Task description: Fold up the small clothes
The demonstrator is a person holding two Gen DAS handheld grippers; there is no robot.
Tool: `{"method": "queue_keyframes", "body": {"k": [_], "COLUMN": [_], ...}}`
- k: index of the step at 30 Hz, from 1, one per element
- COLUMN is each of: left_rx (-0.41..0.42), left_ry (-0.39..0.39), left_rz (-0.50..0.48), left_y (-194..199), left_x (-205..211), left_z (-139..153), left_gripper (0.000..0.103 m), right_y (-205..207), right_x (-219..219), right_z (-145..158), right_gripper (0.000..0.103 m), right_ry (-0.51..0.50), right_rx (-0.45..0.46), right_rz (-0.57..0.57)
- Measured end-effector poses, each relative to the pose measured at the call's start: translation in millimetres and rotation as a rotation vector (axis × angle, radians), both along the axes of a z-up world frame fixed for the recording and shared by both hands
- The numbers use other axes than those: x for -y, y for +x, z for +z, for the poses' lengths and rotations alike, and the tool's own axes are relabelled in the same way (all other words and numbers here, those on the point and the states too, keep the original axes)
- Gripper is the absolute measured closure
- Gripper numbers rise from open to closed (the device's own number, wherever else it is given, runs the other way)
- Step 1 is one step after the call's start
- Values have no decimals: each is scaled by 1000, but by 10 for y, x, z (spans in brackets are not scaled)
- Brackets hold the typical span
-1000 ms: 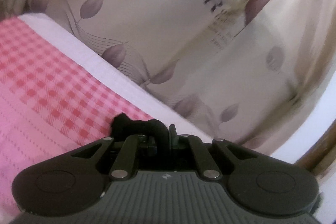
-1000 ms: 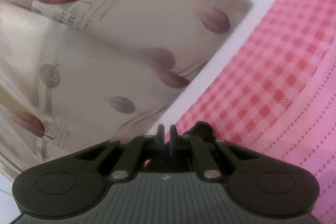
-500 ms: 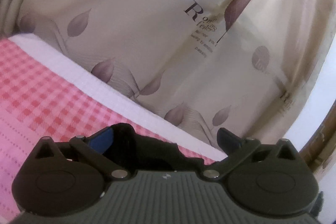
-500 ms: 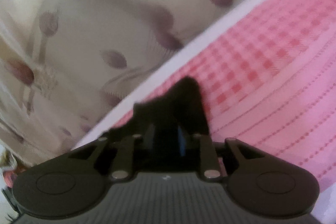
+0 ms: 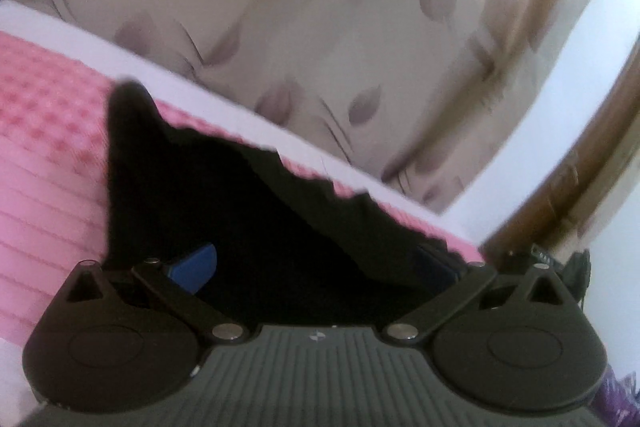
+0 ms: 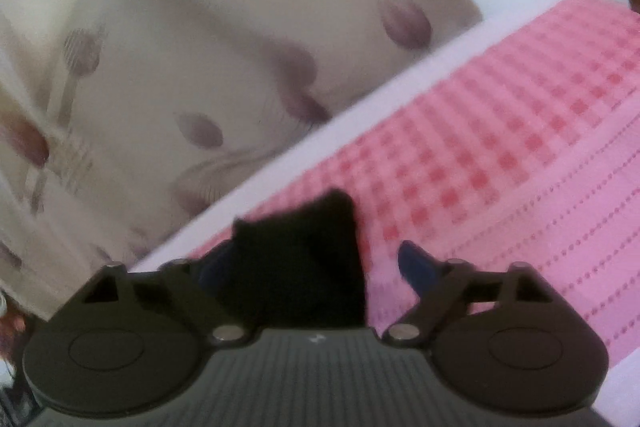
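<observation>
You are holding your left gripper [image 5: 316, 267] with its jaws spread wide apart, the blue pads [image 5: 194, 267] standing well clear of each other and gripping nothing. Between and ahead of them the small black cloth garment [image 5: 224, 211] is lying on the pink bed cover with red checks and dotted stripes [image 5: 48, 131], one pointed corner reaching toward the cover's far edge and a ragged edge running along close to that far edge. Beyond the cover a plain white strip of bedding [image 5: 224, 103] is lining the far edge, and a cream curtain printed with mauve leaves [image 5: 320, 35] is hanging behind it. A brown wooden frame [image 5: 592, 155] is showing at the right.

You are holding your right gripper [image 6: 316, 267] open as well, its jaws apart with one blue pad [image 6: 416, 267] standing free over the pink cover [image 6: 500, 163]. The black garment [image 6: 296, 267] is sitting between the fingers, nearer the left one, which it is partly hiding; you cannot tell whether it is touching that pad. It is lying near the cover's far edge, just beside the white strip [image 6: 360, 115]. The view is blurred.
</observation>
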State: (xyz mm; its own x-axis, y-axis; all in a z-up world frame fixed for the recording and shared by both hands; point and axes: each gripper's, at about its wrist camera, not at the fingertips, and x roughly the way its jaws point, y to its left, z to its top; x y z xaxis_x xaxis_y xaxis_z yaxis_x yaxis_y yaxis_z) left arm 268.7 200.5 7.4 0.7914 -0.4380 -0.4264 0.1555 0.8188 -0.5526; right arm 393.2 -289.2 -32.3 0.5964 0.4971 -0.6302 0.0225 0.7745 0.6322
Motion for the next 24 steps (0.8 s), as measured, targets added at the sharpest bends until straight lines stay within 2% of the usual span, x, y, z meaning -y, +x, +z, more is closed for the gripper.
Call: {"method": "queue_keyframes", "body": {"k": [1,2,3,5,8,11,13,17,20,21,22,24], "left_rx": [-13,-22,-28,-52,-73,-64,-43,37,62,70,71,91], "left_ry": [7,12,18,36,44,38,25,12,-12,-23,-41,-110], "left_rz": [-13,-24,-29,-56,-83,-71,-75,7,174,206,215,199], "left_y": [29,57,86,174,322,508,635,939,1111,1130,1127,1028], "left_x": [36,77,99,170,231,246,254,247,154,112,67,-39], "left_z": [-26,-51,-62,-87,-116,-97,-60,36,44,55,78,112], "left_gripper": [0,0,0,0,0,1,1,1,1,1,1,1], "right_y": [-33,-57,-49,7,74,241,361,649,715,649,572,368], "right_x": [-21,-79,-159,-336,-430,-364,-353,-222,-203,-241,-330,-645], "right_z": [-25,-33,-35,-75,-28,19,54,-50,-110,-55,18,162], "right_gripper": [15,26,58,86,91,94,96,96,94,94,94,94], "right_ry": [16,16,-2,-40,7,149,190,263,263,270,271,208], "right_rx": [6,23,24,-12,28,72,89,78,73,100,127,157], "right_rz": [33,67,106,174,180,94,24,-167,-232,-191,-95,156]}}
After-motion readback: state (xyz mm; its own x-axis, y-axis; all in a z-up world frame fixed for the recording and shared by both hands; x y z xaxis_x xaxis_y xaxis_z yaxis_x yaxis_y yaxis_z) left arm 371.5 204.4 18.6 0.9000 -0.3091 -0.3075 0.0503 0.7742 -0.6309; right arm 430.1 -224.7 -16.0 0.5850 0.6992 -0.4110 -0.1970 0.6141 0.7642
